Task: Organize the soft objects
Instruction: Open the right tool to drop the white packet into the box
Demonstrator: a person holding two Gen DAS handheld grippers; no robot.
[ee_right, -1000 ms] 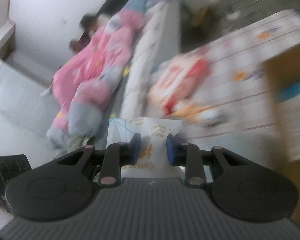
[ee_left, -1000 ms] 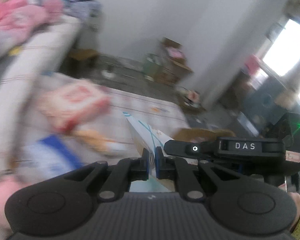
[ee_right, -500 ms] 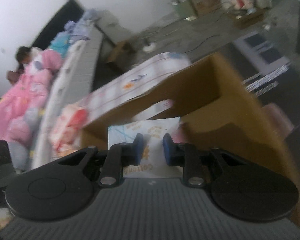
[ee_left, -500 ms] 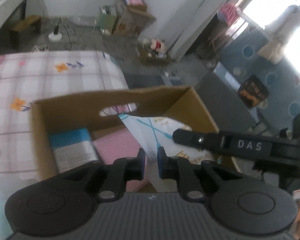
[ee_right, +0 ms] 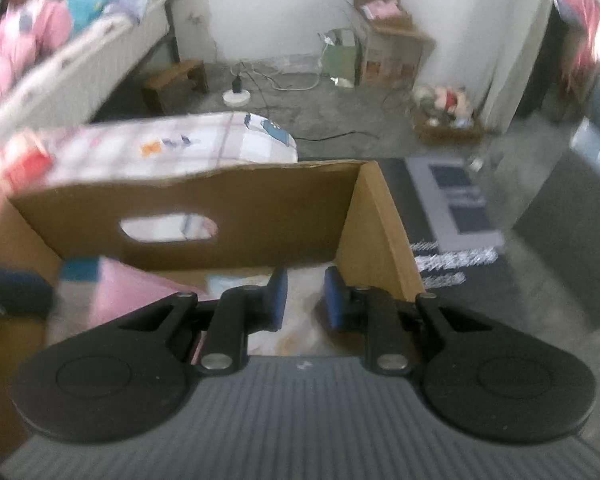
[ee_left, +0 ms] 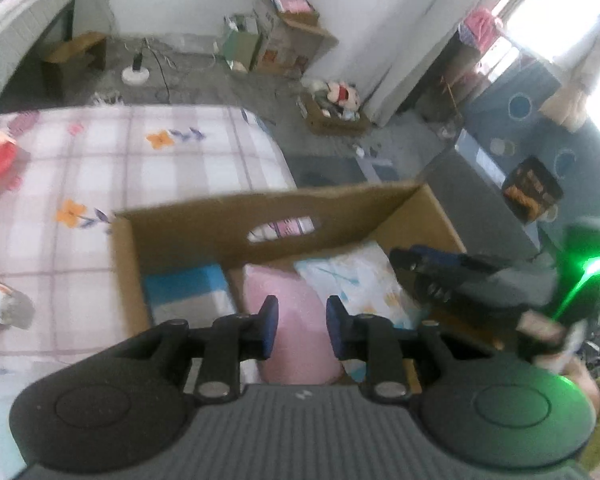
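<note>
Both grippers, left gripper [ee_left: 302,330] and right gripper [ee_right: 305,300], have let go: jaws parted and empty where half a second ago they pinched the white patterned pack [ee_left: 352,284]. It lies in the cardboard box [ee_left: 204,228], at three o'clock from the pink pack [ee_left: 296,344]; one more item stowed.

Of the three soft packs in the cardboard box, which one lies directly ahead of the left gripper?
The pink pack, in the middle, between the blue-topped pack and the white patterned one.
</note>
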